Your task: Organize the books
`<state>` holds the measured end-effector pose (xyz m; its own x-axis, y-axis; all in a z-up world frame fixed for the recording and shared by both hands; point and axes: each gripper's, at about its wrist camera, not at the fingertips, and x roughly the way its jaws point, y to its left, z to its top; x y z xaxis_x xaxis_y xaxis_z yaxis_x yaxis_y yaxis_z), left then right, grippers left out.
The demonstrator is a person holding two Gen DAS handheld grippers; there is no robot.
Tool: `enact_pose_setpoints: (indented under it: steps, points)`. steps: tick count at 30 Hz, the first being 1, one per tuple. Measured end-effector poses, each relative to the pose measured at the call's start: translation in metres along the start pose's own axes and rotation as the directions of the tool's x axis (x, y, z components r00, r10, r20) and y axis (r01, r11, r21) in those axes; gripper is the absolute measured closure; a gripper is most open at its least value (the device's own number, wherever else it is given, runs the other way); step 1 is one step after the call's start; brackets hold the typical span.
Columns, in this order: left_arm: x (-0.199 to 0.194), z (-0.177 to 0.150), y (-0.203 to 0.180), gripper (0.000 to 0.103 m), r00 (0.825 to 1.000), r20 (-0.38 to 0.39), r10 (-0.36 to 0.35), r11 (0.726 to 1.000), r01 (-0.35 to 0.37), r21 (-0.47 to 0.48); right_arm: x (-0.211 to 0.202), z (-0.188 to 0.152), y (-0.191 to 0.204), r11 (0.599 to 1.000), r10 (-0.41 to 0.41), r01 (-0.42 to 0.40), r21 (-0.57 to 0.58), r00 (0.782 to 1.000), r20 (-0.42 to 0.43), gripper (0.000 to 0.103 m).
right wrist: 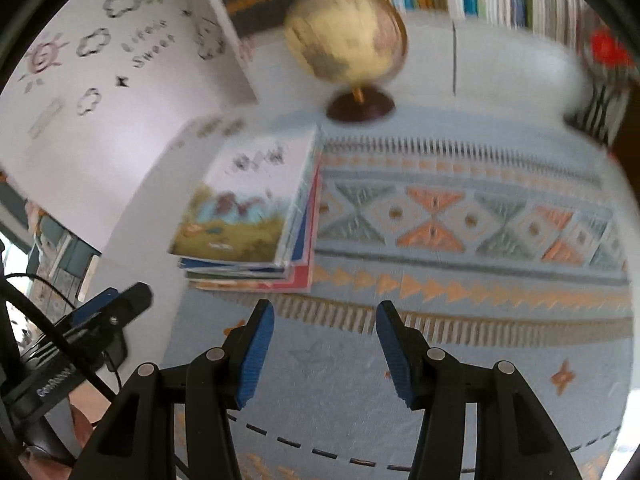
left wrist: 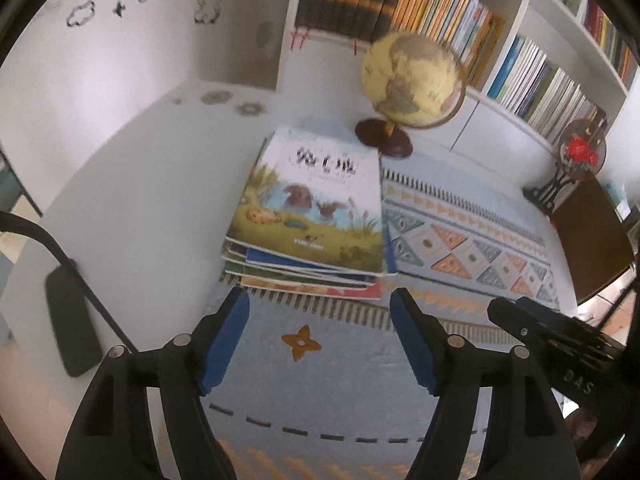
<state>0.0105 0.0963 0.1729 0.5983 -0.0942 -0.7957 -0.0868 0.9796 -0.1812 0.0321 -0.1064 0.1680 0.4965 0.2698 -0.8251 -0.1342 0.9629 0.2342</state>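
Stack of picture books (left wrist: 308, 224) lies flat on the patterned blue cloth (left wrist: 472, 240), at the cloth's left edge, just in front of the globe (left wrist: 412, 76) on its dark round base. Top cover shows a pond scene with brown animals; lower books jut out a little at the near edge and the right side — squared roughly, not exactly.

Left gripper (left wrist: 320, 344) hangs above the cloth on the near side of the stack, blue pads spread, nothing between them. Right gripper (right wrist: 325, 350) likewise — jaws apart, empty, over bare cloth just short of the stack. Each shows at the border of the other's view, so the two sit side by side.

Reading: both tools empty and clear of the pile suggests the books are gathered here as one heap, flat because thin covers will not stand alone. Filled shelves (left wrist: 540, 80) behind are a likely destination, though I cannot tell.
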Motion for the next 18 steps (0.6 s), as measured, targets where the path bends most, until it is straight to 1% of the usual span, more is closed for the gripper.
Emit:
enact_pose_setpoints:
  steps: [4,5,6,8,9,10,11,12,18]
  points:
    - [-0.035,0.002,-0.013,0.03,0.998,0.051,0.036,0.999,-0.035,-0.007,-0.038,0.003,0.017,0.997,-0.02,0.028,-0.074,0.995,0.095,0.05]
    - [-0.045,0.003,-0.016,0.027,0.996,0.071,0.051,0.999,-0.05,-0.01,-0.045,0.004,0.02,0.996,-0.023,0.032,-0.083,0.994,0.111,0.049]
    - [-0.051,0.004,-0.017,0.018,0.994,0.085,0.069,0.998,-0.068,-0.011,-0.052,0.005,0.022,0.995,-0.022,0.033,-0.094,0.992,0.125,0.049]
    - [-0.065,0.006,-0.02,0.009,0.988,0.114,0.101,0.995,-0.1,-0.016,-0.062,0.008,0.029,0.992,-0.023,0.04,-0.118,0.989,0.143,0.044]
    - [-0.07,0.006,-0.02,0.008,0.985,0.126,0.117,0.993,-0.114,-0.026,-0.065,0.009,0.032,0.991,-0.021,0.041,-0.129,0.988,0.15,0.043]
    - [-0.074,0.006,-0.019,0.008,0.983,0.132,0.13,0.991,-0.125,-0.04,-0.068,0.01,0.036,0.99,-0.016,0.038,-0.138,0.988,0.156,0.038]
    - [-0.077,0.006,-0.017,0.007,0.982,0.135,0.135,0.99,-0.128,-0.055,-0.069,0.01,0.037,0.989,-0.015,0.038,-0.142,0.987,0.159,0.035]
    - [-0.077,0.004,-0.015,0.007,0.982,0.131,0.139,0.989,-0.132,-0.066,-0.07,0.01,0.039,0.988,-0.023,0.047,-0.146,0.987,0.16,0.034]
    - [-0.067,-0.003,-0.009,0.007,0.988,0.063,0.139,0.986,-0.133,-0.1,-0.055,0.005,0.041,0.982,-0.048,0.065,-0.178,0.994,0.096,0.034]
